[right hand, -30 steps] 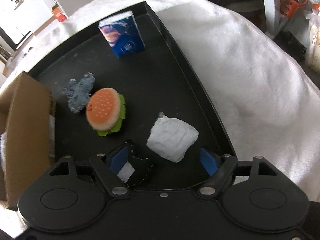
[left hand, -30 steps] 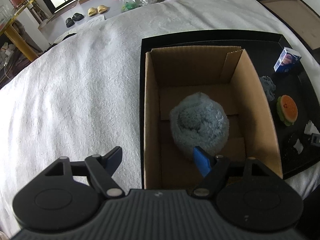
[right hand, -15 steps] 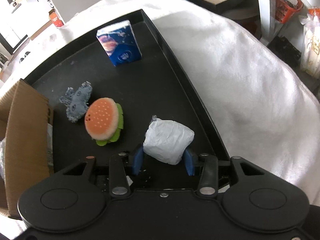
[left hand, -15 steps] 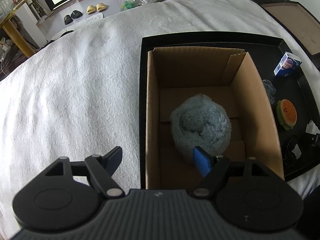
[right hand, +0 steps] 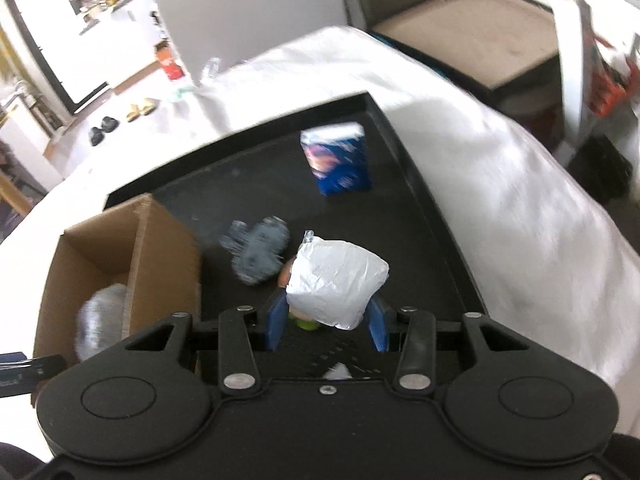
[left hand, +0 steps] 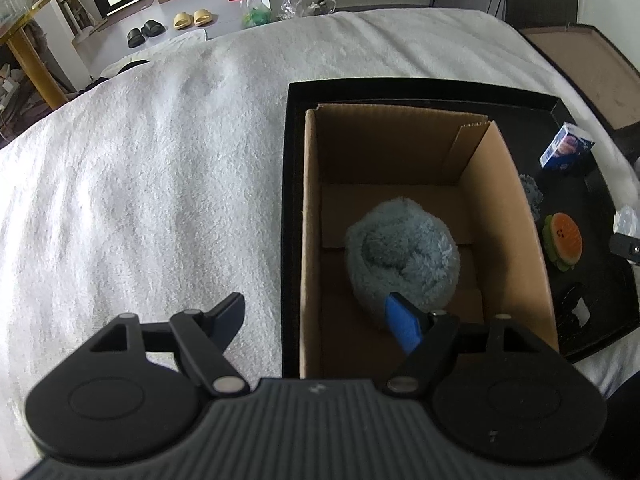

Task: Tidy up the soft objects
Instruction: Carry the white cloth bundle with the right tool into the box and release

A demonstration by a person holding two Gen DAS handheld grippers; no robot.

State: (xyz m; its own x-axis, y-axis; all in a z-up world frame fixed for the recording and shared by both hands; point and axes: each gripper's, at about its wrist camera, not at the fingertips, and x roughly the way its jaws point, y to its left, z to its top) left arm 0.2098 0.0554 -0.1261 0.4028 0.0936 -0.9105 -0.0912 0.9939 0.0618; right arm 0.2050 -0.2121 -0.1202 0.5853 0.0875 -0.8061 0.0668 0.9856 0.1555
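My right gripper [right hand: 328,322] is shut on a white crinkled soft packet [right hand: 336,282], held up above the black tray [right hand: 424,196]. The packet hides most of the burger toy beneath it; in the left wrist view the burger toy [left hand: 563,238] lies on the tray. A grey-blue fuzzy piece [right hand: 256,250] lies near the cardboard box [right hand: 136,248]. Inside the box [left hand: 516,216] rests a fluffy blue-grey ball [left hand: 402,256]. My left gripper [left hand: 316,314] hangs open over the box's near left wall, nothing between its fingers.
A blue printed carton [right hand: 338,160] stands at the tray's far end. A small black item with a white label [left hand: 576,310] lies at the tray's near right corner. White fleece bedding [left hand: 140,180] surrounds the tray. A brown-topped stand [right hand: 480,36] sits beyond the bed.
The right gripper closed on the white packet and lifted it off the tray, tilting up toward the box. The left gripper barely moved.
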